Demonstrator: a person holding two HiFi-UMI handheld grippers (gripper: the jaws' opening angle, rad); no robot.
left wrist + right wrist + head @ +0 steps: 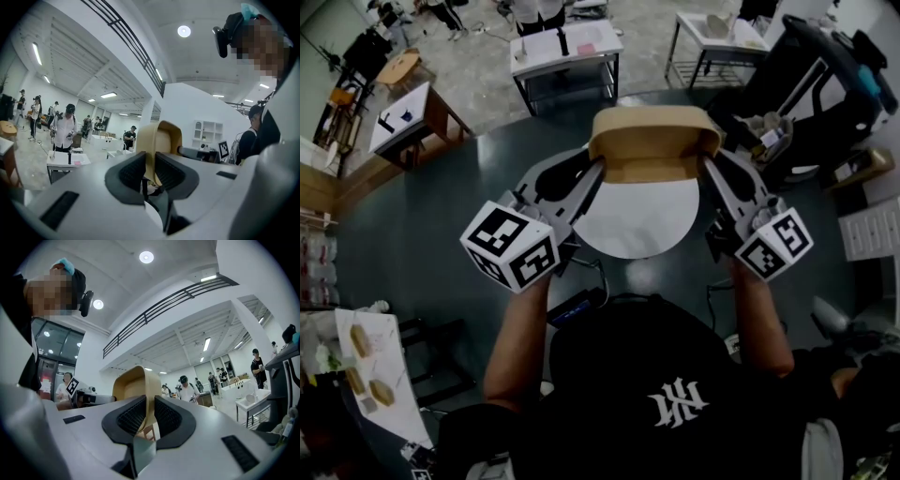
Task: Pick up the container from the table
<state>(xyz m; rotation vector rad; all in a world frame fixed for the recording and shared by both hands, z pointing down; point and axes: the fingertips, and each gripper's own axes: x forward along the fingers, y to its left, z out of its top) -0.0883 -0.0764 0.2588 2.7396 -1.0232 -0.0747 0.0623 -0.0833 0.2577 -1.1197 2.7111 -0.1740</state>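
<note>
Head view: we've got the tan shallow rounded-rectangle container point(654, 141) at upper centre, over the far edge of the round white table point(637, 230). To us it looks clear of the top. Our left gripper point(596, 171) clamps its left end wall and our right gripper point(709, 171) the right end wall. Opposite ends, so it stays level w/o tipping. In the left gripper view the thin wall sits between the ribbed pads point(132, 172), jaws clenched on it. Right gripper view shows the same pinch. Thin wall = jaws nearly closed; grip prob solid.
</note>
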